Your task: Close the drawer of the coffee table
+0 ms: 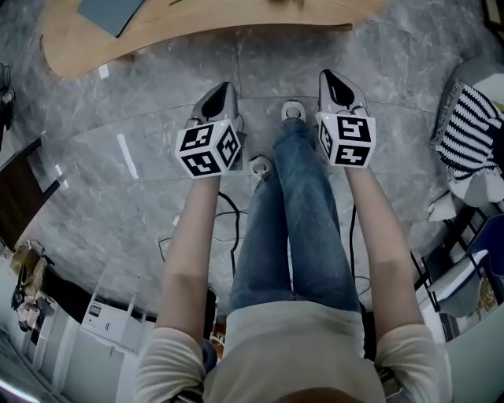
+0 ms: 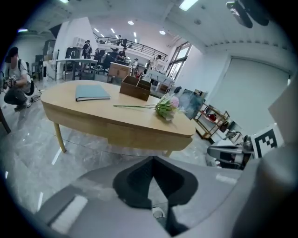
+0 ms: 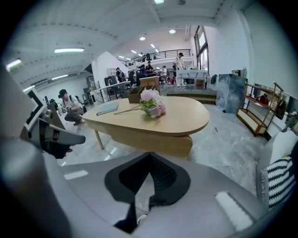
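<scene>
Down in the head view, both arms are stretched out over the grey marble floor [image 1: 157, 102], with the left gripper [image 1: 221, 96] and the right gripper [image 1: 336, 85] side by side above the person's jeans [image 1: 299, 220] and shoes [image 1: 293, 112]. Their tips look pinched together with nothing in either one. Only the near rim of the coffee table [image 1: 205, 35] shows up top, ahead of both tips and clear of them, with a blue-grey notebook [image 1: 110, 12] lying on it. You can't see the drawer from here at all. A striped cushion [image 1: 471, 126] sits off to the right. Left gripper view is where it gets clearer: the dark pads meet at the tip, pressed together on nothing. Beyond them stands the whole table with the drawer [image 2: 139, 137] under the top, its front looking flush with the table's edge and well apart from the jaws. This view also catches a wooden box [image 2: 136, 88] and a bunch of flowers [image 2: 165, 108] on the tabletop, plus the right gripper over at the right edge. Right gripper view, same deal: pads together, empty, table straight ahead and not touched. Here the drawer front is seen from the table's rounded end, and the left gripper pokes in at the left edge.
</scene>
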A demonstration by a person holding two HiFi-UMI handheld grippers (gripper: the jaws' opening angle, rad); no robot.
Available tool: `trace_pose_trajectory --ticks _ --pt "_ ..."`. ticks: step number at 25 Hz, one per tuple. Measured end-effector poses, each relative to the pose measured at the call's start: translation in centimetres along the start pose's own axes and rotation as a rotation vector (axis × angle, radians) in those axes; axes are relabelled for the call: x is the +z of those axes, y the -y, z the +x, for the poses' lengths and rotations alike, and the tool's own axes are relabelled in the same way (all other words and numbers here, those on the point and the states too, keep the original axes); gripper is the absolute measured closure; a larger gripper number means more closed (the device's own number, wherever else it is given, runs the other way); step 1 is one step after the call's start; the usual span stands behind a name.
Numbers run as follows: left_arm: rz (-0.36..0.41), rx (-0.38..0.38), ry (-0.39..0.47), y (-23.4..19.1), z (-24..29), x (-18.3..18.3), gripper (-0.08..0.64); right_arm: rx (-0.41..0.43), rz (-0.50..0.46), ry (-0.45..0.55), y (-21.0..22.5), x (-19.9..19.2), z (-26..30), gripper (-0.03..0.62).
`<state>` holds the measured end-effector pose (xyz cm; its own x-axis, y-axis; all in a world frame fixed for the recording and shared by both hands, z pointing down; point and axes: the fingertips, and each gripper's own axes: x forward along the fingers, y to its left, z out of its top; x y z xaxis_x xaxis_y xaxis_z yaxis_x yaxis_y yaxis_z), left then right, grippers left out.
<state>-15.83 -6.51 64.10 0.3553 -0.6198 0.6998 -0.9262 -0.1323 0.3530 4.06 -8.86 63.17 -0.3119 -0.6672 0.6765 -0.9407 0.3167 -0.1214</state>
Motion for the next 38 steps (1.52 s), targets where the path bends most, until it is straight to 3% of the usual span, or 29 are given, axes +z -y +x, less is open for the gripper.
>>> trace_pose_trajectory --ticks 4,11,17,25,38 --pt "0.009 -0.037 0.02 1.4 -4.0 -1.2 0.558 0.039 0.031 0.06 -3.4 0.0 -4.4 0.592" --pt "-0.082 -0.046 0.076 2.2 -12.0 -2.7 0.558 0.104 0.002 0.123 -9.4 1.0 -12.2 0.594" --pt "-0.12 -0.079 0.116 5.4 -19.8 -2.3 0.558 0.148 0.0 0.151 -14.2 1.9 -20.6 0.594" --pt "-0.022 -0.152 0.118 10.6 -29.8 0.7 0.558 0.196 -0.038 0.184 -19.2 5.2 -31.1 0.594" --pt "0.04 -0.178 0.15 16.8 -38.1 5.5 0.558 0.188 -0.06 0.293 -19.7 12.0 -41.4 0.594"
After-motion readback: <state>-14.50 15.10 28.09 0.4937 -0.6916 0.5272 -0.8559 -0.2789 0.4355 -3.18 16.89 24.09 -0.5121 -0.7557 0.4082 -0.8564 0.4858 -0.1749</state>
